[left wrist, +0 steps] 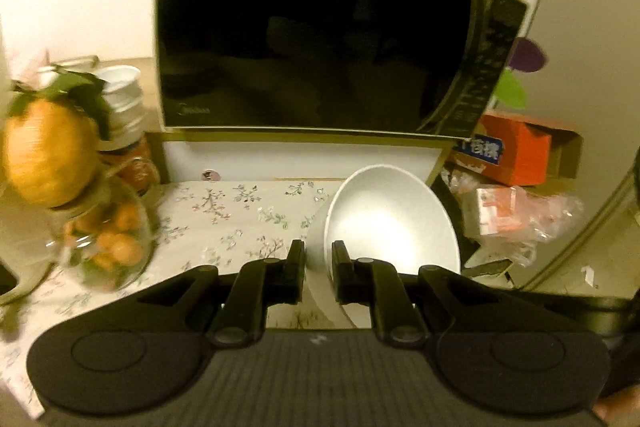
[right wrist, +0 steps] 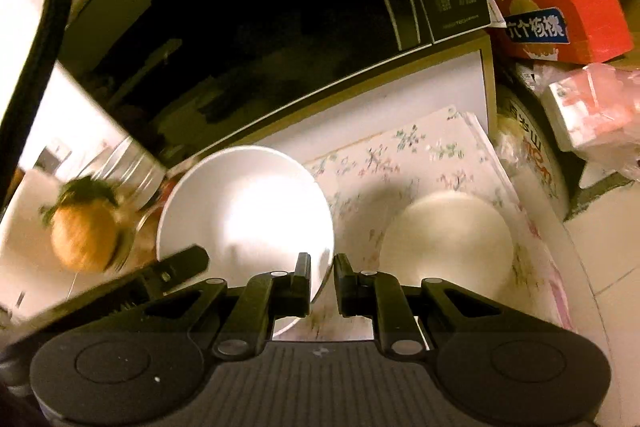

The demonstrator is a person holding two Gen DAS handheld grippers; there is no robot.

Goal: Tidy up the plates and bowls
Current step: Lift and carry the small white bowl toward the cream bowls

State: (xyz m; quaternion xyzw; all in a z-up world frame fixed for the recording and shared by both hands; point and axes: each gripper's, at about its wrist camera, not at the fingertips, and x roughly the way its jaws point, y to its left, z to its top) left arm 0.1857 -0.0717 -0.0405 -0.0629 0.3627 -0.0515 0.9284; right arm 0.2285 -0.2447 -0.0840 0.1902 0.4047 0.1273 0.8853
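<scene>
In the left wrist view my left gripper (left wrist: pixel 319 259) is shut on the rim of a white bowl (left wrist: pixel 392 223), held tilted above the floral tablecloth (left wrist: pixel 224 219). In the right wrist view my right gripper (right wrist: pixel 322 271) is shut on the rim of a second white bowl (right wrist: pixel 248 211), also tilted. A white upturned bowl or plate (right wrist: pixel 448 243) lies on the floral cloth (right wrist: pixel 420 151) to the right of it. Part of the left gripper (right wrist: pixel 168 275) shows at the lower left.
A black-fronted microwave (left wrist: pixel 312 39) stands close behind on a white shelf. A glass bowl of oranges (left wrist: pixel 108 243) with a large yellow fruit (left wrist: pixel 52 155) is at the left. An orange carton (left wrist: pixel 516 151) and plastic packs (left wrist: pixel 516 215) sit at the right.
</scene>
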